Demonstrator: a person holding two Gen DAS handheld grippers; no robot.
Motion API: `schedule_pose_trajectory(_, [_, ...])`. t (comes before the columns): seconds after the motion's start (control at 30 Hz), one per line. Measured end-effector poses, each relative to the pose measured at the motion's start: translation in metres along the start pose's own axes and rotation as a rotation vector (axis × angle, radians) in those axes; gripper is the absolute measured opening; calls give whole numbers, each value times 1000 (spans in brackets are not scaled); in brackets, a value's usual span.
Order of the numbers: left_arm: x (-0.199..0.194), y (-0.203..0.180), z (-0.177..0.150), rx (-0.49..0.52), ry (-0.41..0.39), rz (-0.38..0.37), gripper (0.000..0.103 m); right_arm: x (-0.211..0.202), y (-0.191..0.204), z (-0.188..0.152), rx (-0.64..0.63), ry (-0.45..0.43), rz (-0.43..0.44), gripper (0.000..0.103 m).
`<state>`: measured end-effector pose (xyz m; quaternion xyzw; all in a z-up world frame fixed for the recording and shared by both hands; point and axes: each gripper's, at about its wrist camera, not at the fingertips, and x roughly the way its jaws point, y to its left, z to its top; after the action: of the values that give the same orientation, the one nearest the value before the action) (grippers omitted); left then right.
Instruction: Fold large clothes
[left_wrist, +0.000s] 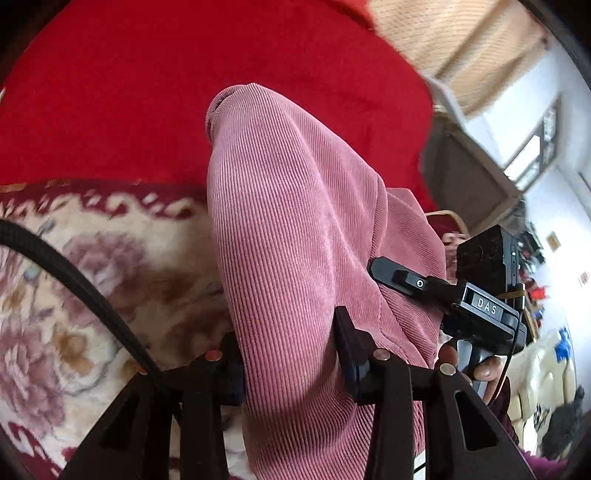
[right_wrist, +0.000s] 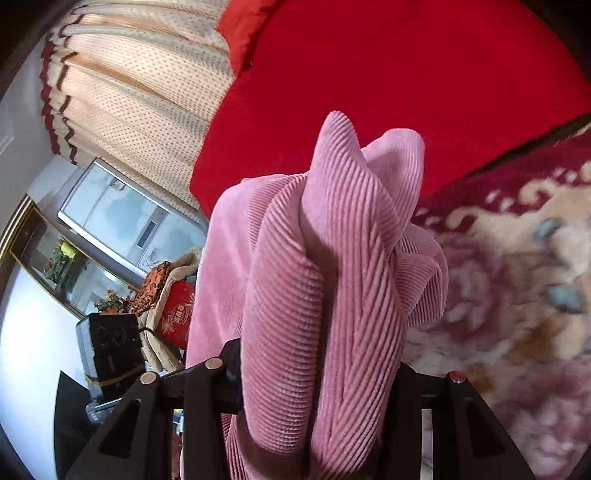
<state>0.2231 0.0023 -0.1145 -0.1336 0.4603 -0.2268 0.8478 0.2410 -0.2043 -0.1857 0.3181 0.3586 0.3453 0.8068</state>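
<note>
A large pink corduroy garment (left_wrist: 295, 229) hangs lifted above the bed. In the left wrist view my left gripper (left_wrist: 288, 343) is shut on a thick fold of it, with cloth bulging up between the fingers. At the right edge of the fold, a hand holds the right gripper's black housing (left_wrist: 480, 306), and one finger of it reaches into the cloth. In the right wrist view my right gripper (right_wrist: 317, 362) is shut on a bunched, twisted part of the pink garment (right_wrist: 332, 258). The cloth hides the pads. The left gripper's housing (right_wrist: 110, 343) shows at lower left.
Below lies a floral bedspread (left_wrist: 92, 277) with a red blanket (left_wrist: 147, 92) behind it. A black braided cable (left_wrist: 85, 288) crosses the left view. Dotted curtains (right_wrist: 140, 96), a glass-fronted cabinet (right_wrist: 118, 218) and bags (right_wrist: 166, 295) stand beside the bed.
</note>
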Motion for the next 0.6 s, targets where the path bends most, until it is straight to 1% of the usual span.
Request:
schedule_pose_trajectory(0.07, [26, 16, -6, -38, 62, 33, 44, 27, -12, -7, 18, 41, -24, 46])
schedule_pose_trajectory(0.1, [46, 26, -13, -62, 100, 55, 50, 42, -25, -14, 43, 71, -50, 48])
schedule_pose_trajectory(0.13, [65, 35, -20, -86, 135, 92, 57, 55, -39, -20, 71, 101, -82, 49])
schedule_pose_trajectory(0.17, [77, 41, -26, -103, 132, 125, 70, 65, -53, -27, 90, 118, -105, 57])
schedule_pose_trajectory(0.2, [81, 44, -30, -127, 105, 108, 72, 68, -62, -32, 103, 105, -75, 58])
schedule_pose_trajectory(0.23, [80, 44, -30, -149, 97, 76, 72, 65, -66, -36, 112, 70, -35, 58])
schedule_pose_trajectory(0.27, [79, 42, -30, -154, 99, 70, 72, 63, -64, -35, 107, 70, -41, 62])
schedule_pose_trajectory(0.37, [70, 26, -24, -83, 97, 150, 71, 55, -46, -28, 63, 101, -130, 71])
schedule_pose_trajectory(0.4, [65, 19, -23, -63, 85, 170, 71, 48, -39, -25, 40, 95, -173, 71])
schedule_pose_trajectory(0.47, [50, 5, -24, -34, 36, 182, 71, 37, -25, -16, 4, 72, -197, 71])
schedule_pose_trajectory(0.53, [27, 2, -30, -4, -6, 187, 71, 13, -10, -9, -36, 10, -236, 71])
schedule_pose_trajectory(0.57, [20, -8, -33, 19, -28, 200, 71, 4, -2, -6, -60, -28, -235, 71])
schedule_pose_trajectory(0.6, [4, -4, -37, 35, -42, 199, 71, -4, 6, -4, -89, -56, -222, 71])
